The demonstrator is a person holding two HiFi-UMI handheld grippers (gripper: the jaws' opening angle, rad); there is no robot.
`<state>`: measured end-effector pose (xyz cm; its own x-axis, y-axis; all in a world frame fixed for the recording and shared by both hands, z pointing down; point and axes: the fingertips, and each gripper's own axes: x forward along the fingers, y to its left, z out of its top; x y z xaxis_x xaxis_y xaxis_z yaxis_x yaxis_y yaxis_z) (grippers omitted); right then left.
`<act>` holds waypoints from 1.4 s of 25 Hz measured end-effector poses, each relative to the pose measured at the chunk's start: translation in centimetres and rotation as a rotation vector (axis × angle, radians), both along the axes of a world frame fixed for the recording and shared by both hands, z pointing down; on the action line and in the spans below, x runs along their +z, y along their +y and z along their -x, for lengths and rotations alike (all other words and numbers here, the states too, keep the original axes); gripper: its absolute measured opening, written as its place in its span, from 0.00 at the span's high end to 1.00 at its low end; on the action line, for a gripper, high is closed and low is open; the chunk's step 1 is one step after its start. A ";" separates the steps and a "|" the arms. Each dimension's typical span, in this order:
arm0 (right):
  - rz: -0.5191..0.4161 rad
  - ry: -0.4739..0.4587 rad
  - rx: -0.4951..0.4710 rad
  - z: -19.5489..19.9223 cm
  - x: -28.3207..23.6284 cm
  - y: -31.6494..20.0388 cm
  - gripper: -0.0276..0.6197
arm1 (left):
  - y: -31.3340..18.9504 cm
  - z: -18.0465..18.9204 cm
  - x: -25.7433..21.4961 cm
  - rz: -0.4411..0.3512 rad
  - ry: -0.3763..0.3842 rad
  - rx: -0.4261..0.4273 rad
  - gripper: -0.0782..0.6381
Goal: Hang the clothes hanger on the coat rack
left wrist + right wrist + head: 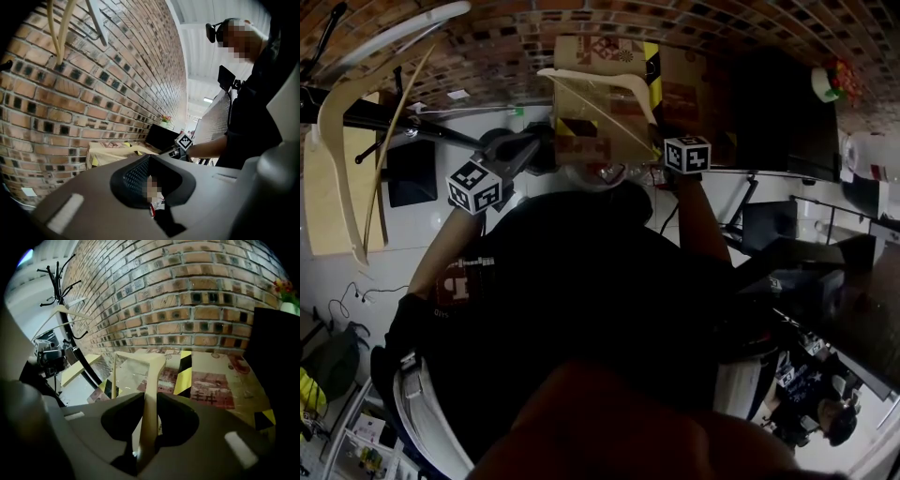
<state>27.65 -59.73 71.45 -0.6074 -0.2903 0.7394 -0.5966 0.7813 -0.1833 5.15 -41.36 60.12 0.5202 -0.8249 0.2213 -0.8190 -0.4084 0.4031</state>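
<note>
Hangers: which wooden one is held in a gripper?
The hanger clamped in the right gripper, by the cardboard box; the other hanger hangs on the coat rack.

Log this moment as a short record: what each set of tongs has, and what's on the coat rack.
right tongs: shut on one arm of the wooden hanger, by the taped cardboard box
left tongs: open, nothing between them
coat rack: black, one other hanger already hanging on it
status: held hanger not yet hung
</note>
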 end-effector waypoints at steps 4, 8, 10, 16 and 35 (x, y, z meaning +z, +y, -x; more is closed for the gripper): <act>-0.088 -0.071 0.000 0.3 -4.0 -1.3 0.80 | -0.2 -0.2 -0.6 -0.015 -0.002 0.004 0.90; -0.224 -0.147 -0.020 1.1 -10.5 -2.4 0.80 | -0.2 -0.3 -2.0 -0.040 -0.008 0.001 0.90; -0.301 -0.180 -0.048 1.8 -14.3 -2.6 0.80 | -0.2 0.0 -2.9 -0.057 -0.015 -0.008 0.90; -0.471 -0.275 -0.162 4.8 -23.8 -1.4 0.80 | 0.4 1.4 -5.4 -0.102 -0.041 -0.055 0.90; -0.780 -0.485 -0.447 14.2 -42.6 3.6 0.80 | 5.4 5.6 -7.9 -0.175 -0.052 -0.201 0.90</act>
<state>13.45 -56.11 28.81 -0.9620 -0.2588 0.0869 -0.2178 0.9195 0.3272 -0.45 -35.98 52.20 0.3339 -0.9384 0.0887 -0.9084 -0.2952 0.2959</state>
